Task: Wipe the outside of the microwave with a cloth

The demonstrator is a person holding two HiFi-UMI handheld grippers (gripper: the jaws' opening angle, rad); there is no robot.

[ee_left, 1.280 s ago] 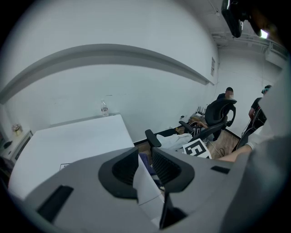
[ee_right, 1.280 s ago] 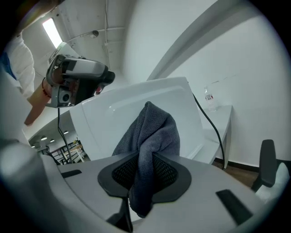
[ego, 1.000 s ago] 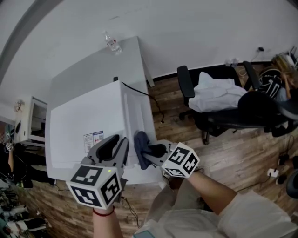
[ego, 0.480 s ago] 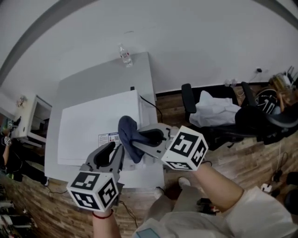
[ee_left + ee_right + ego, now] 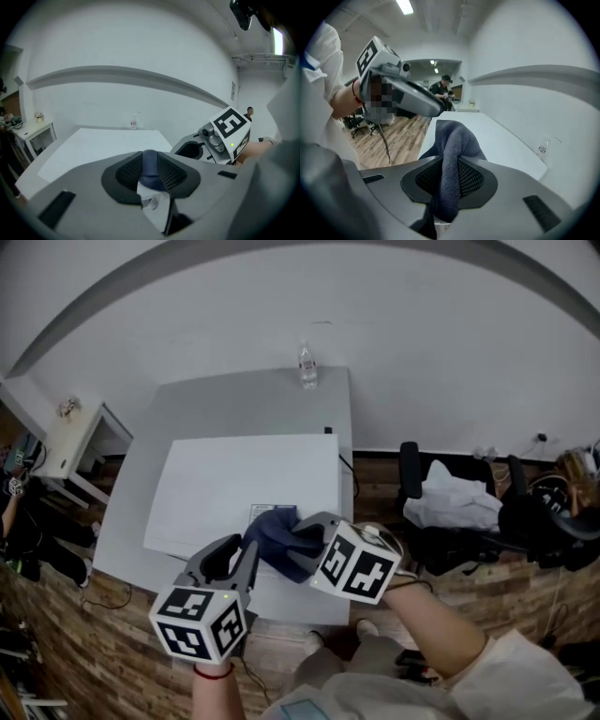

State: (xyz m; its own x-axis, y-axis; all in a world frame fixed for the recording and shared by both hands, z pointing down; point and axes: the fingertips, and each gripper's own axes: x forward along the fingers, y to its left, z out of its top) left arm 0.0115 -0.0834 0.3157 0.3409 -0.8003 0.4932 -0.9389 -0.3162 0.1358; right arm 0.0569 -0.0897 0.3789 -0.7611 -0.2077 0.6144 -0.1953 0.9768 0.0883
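In the head view, the white microwave (image 5: 234, 488) stands on a grey table (image 5: 127, 521), and a clear bottle (image 5: 307, 365) stands at 12 o'clock from it, near the wall. The dark blue cloth (image 5: 274, 532) lies bunched on the near edge of the microwave top, at about 5 o'clock on that top. The right gripper (image 5: 298, 542) comes in from 4 o'clock and has the cloth at its tips. The left gripper (image 5: 239, 554) is at 7 o'clock from the cloth, just beside it.

In the left gripper view, the two jaws are drawn close together and leave only a narrow slit. A dark blue strip shows in this slit. I cannot tell if the jaws grip it or if it only lies behind them. The right gripper's marker cube (image 5: 229, 129) is at 2 o'clock.

In the right gripper view, the jaws pinch a fold of the cloth (image 5: 452, 140) between the dark pads. The cloth rises above them and also hangs under them. The microwave top (image 5: 487, 133) runs away toward 1 o'clock, and the wooden floor (image 5: 393, 136) is at 9 o'clock.
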